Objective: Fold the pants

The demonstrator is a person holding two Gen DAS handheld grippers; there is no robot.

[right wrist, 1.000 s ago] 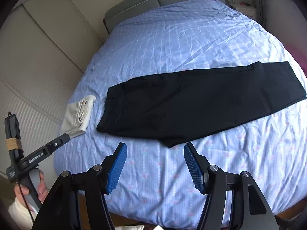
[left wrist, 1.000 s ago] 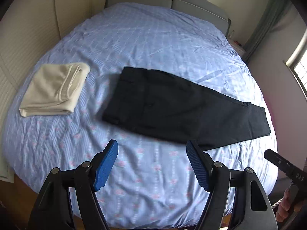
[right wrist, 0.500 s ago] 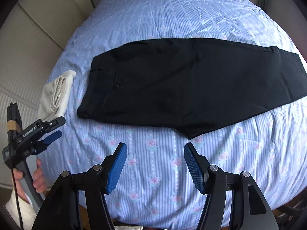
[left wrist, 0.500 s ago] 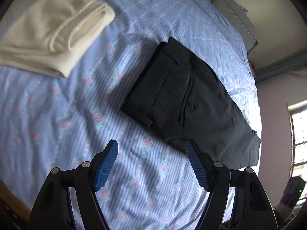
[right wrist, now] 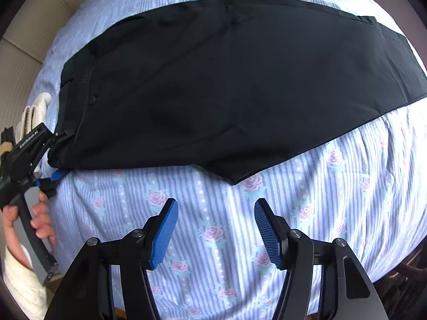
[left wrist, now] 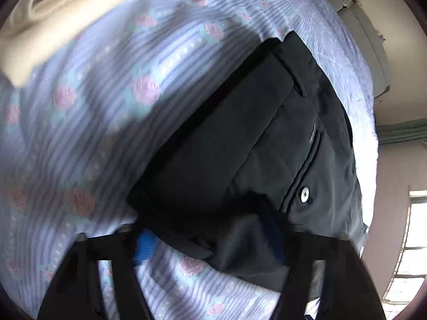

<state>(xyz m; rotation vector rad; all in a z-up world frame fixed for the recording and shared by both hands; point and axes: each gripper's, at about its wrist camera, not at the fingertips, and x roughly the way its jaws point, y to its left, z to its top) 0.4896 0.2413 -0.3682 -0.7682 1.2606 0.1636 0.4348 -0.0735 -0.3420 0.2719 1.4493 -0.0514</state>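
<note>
Black pants [right wrist: 226,80] lie flat across the blue floral bedspread [right wrist: 347,186], waistband to the left, leg ends to the right. In the left wrist view the waistband corner [left wrist: 213,165] fills the frame, with a white pocket button [left wrist: 304,193]. My left gripper [left wrist: 208,237] is open, its jaws straddling the near waistband corner, one blue pad under the cloth; it also shows in the right wrist view [right wrist: 60,154]. My right gripper [right wrist: 216,229] is open and empty, just above the bedspread, short of the pants' near edge.
A folded cream garment [left wrist: 53,8] lies on the bed left of the waistband; it also shows in the right wrist view [right wrist: 32,112]. A grey headboard [left wrist: 373,53] is at the far end. A window [left wrist: 411,248] is at the right.
My left gripper has dropped and moved forward to the waistband corner, jaws now around it. My right gripper has moved closer to the pants' near edge and lower over the bed.
</note>
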